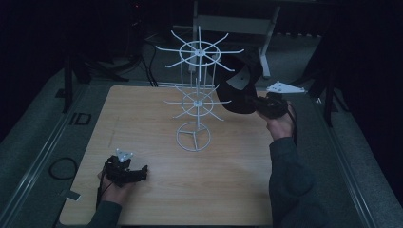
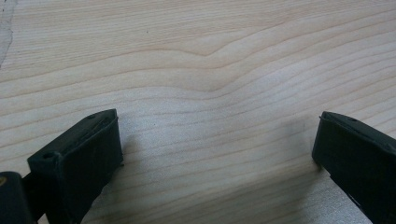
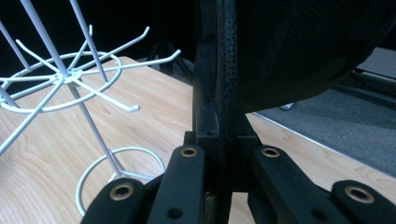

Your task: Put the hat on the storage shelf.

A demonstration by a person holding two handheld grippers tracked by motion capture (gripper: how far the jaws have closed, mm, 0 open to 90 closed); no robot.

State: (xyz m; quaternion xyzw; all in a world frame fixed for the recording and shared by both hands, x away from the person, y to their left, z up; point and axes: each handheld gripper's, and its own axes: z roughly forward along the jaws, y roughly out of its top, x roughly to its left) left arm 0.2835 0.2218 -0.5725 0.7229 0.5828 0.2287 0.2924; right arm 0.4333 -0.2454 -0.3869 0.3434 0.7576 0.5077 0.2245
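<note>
A white wire rack [image 1: 197,90] with two tiers of hooked arms stands on a ring base at the middle of the wooden table [image 1: 157,190]. My right gripper [image 1: 259,102] is shut on the edge of a black cap [image 1: 240,83], held up beside the rack's right arms. In the right gripper view the cap [image 3: 299,46] hangs over the jaws, which pinch its stitched rim, and the rack [image 3: 70,79] is to the left. My left gripper [image 1: 142,172] rests low on the table at the front left, open, with bare wood between its fingers [image 2: 79,158].
A white frame stand [image 1: 266,28] sits behind the table in the dark. A cable loop [image 1: 63,167] lies on the grey floor left of the table. Grey floor [image 3: 336,121] runs past the table's right edge.
</note>
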